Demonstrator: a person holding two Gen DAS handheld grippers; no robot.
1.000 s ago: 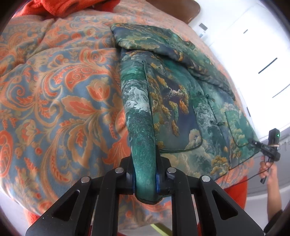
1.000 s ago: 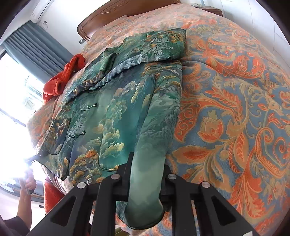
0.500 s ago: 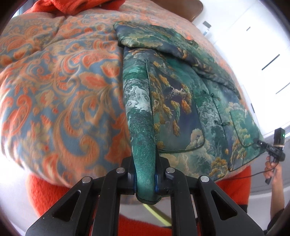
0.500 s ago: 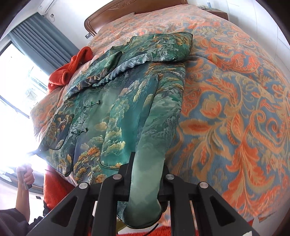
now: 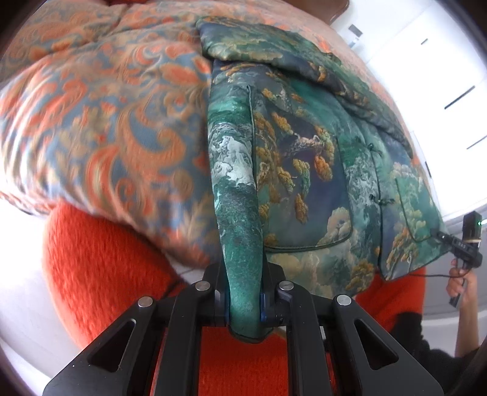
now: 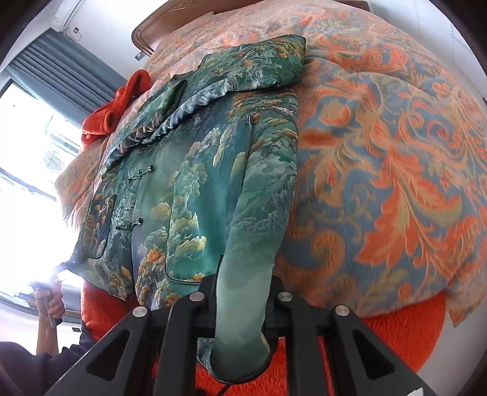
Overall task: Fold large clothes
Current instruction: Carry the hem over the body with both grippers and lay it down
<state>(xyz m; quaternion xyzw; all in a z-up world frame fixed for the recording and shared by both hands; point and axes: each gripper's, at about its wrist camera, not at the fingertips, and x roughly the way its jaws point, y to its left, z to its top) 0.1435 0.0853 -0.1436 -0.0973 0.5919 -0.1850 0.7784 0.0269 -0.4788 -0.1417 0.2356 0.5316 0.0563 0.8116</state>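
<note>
A green brocade jacket [image 5: 307, 164] with a landscape print lies front up on the bed, sleeves folded across its top. It also shows in the right wrist view [image 6: 194, 189]. My left gripper [image 5: 245, 301] is shut on one bottom corner of the jacket's hem, past the bed's edge. My right gripper [image 6: 242, 307] is shut on the opposite bottom corner of the hem. The hem is stretched between the two grippers and hangs over the bed's edge.
The bed has an orange and blue paisley quilt [image 5: 115, 121] over an orange blanket [image 5: 100, 268]. A red towel [image 6: 118, 103] lies near the window and grey curtain [image 6: 64, 73]. A wooden headboard [image 6: 170, 21] stands at the far end. White cabinets [image 5: 441, 76] stand behind.
Both grippers have pulled back and down past the bed's edge with the hem, dragging the jacket toward me. The orange blanket under the quilt has come into view.
</note>
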